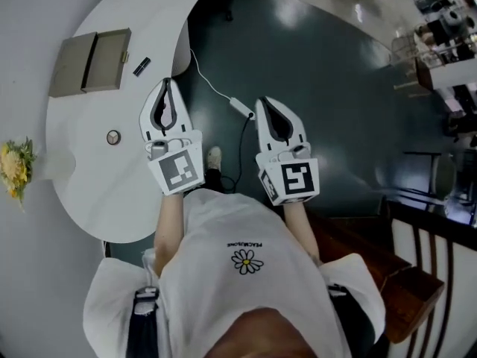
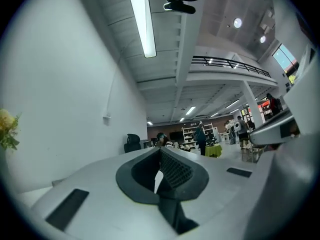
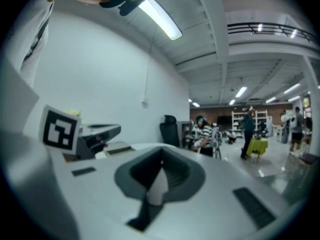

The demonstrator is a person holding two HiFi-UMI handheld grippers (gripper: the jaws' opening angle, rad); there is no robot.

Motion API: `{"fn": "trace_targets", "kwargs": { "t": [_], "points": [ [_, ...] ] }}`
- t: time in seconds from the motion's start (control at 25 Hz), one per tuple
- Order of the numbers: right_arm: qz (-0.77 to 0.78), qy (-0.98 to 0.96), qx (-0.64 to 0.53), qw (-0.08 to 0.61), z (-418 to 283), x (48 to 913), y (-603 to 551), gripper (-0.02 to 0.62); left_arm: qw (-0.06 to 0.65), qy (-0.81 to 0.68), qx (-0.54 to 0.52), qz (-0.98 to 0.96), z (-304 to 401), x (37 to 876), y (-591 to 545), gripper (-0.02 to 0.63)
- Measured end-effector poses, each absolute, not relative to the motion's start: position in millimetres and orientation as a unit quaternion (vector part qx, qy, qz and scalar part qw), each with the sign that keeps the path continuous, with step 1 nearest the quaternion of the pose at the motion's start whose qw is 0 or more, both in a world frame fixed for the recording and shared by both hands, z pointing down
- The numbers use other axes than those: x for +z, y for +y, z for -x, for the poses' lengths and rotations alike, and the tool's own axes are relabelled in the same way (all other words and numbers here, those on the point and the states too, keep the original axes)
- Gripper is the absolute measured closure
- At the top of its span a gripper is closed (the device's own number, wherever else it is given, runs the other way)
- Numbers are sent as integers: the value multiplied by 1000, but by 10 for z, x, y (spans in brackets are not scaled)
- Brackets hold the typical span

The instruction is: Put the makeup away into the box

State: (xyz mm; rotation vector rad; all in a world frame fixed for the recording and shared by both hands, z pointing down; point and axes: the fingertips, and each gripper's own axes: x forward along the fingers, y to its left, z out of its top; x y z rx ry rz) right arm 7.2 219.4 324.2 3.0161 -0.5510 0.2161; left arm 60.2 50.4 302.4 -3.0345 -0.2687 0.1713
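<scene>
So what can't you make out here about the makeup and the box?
- Head view: the black item and the round item on the table are too small to identify.
- Head view: the box is too small to show whether anything lies inside.
- Left gripper view: it points across the room, so neither item appears.

Left claw [image 1: 166, 85] and right claw [image 1: 263, 103] point forward, both closed, empty.

A curved white worktop [image 1: 89, 192] stands over a dark glossy floor [image 1: 328, 80]. Yellow flowers [image 1: 15, 166] sit just beside its left edge. A white cable [image 1: 211, 86] trails across the floor near the worktop, and a black office chair [image 3: 170, 127] stands by the far wall.
</scene>
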Motion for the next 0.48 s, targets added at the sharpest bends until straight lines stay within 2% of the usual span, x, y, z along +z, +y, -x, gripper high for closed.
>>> {"fn": "trace_targets", "kwargs": {
  "t": [0.24, 0.48],
  "points": [
    [-974, -205, 89, 47, -714, 3304, 1986, 566, 42, -65, 43, 996, -1098, 3104, 320, 584],
    [-959, -261, 100, 46, -1014, 3370, 1734, 566, 38, -11, 41, 998, -1199, 3074, 68, 584]
  ]
}}
